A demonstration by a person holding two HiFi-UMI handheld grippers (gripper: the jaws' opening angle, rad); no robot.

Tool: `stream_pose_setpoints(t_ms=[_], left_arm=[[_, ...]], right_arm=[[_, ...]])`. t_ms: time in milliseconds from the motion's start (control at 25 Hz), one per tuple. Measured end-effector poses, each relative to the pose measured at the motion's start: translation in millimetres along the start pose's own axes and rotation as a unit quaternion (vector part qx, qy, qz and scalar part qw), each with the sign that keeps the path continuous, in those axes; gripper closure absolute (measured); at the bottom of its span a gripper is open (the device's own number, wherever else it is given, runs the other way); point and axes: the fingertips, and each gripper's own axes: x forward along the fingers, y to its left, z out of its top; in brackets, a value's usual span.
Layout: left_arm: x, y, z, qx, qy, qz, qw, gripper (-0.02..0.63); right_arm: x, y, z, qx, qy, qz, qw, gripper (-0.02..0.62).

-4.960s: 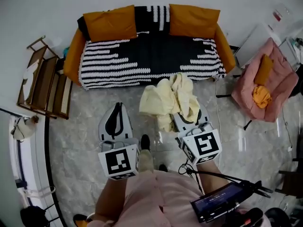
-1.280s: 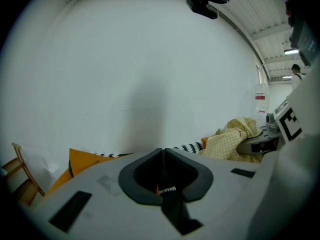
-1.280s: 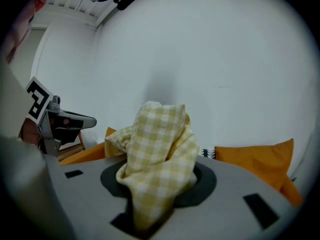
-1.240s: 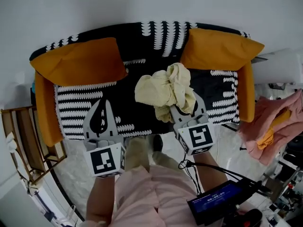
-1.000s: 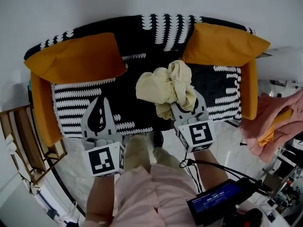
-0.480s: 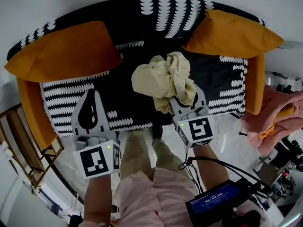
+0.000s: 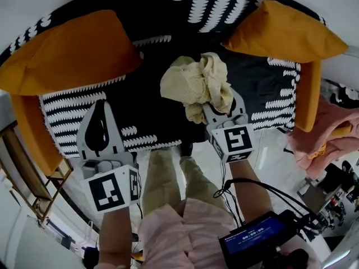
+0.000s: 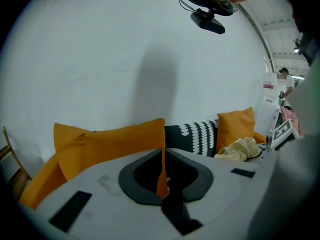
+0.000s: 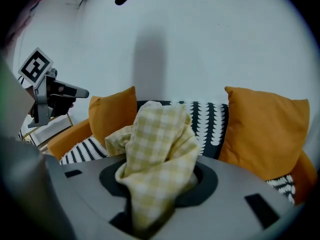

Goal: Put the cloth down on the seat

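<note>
Over seat (image 7: pixel 151 102), right gripper (image 7: pixel 222 102) pinches bunched cloth (image 7: pixel 193 83); left gripper (image 7: pixel 100 108) pressed together.

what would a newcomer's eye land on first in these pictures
The crumpled pale yellow checked cloth stands out first, bunched in the right claw at the centre of the head view, over the black-and-white patterned sofa seat. Next come the two big orange cushions at either end of the sofa, and the left claw, shut and empty, at lower left.

Left gripper (image 7: pixel 100 106) jaws together, nothing between; right gripper (image 7: pixel 222 111) clamped on cloth (image 7: pixel 196 83), bunched past jaws.
</note>
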Motion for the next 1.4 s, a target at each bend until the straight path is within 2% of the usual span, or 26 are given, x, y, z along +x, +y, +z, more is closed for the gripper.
stream_pose_setpoints(t_ms=[400,600,920,1160,1400], left_arm=[[2.3,23.8,-27.4,-0.009,0.030,0.020,0.9993,0.580],[-1.0,33.1,-38.3,-0.015,0.037,0.021,0.9990,0.580],[-10.8,37.1,-38.0,-0.023,0.032,0.023,0.9989,0.580],[-19.0,31.1,-31.5,-0.025,0.024,0.021,0.9992,0.580],[-38.7,12.9,-5.3,-0.016,-0.004,0.018,0.9997,0.580]], right_arm=[[56.2,7.8,-36.2,-0.013,0.049,0.029,0.998,0.392],[76.0,21.9,-66.7,-0.015,0.114,0.064,0.991,0.291],[66.7,40.0,-99.1,-0.026,0.188,0.087,0.978,0.190],[52.5,38.0,-87.8,-0.026,0.179,0.084,0.980,0.173],[26.4,30.3,-52.7,-0.033,0.135,0.076,0.987,0.180]])
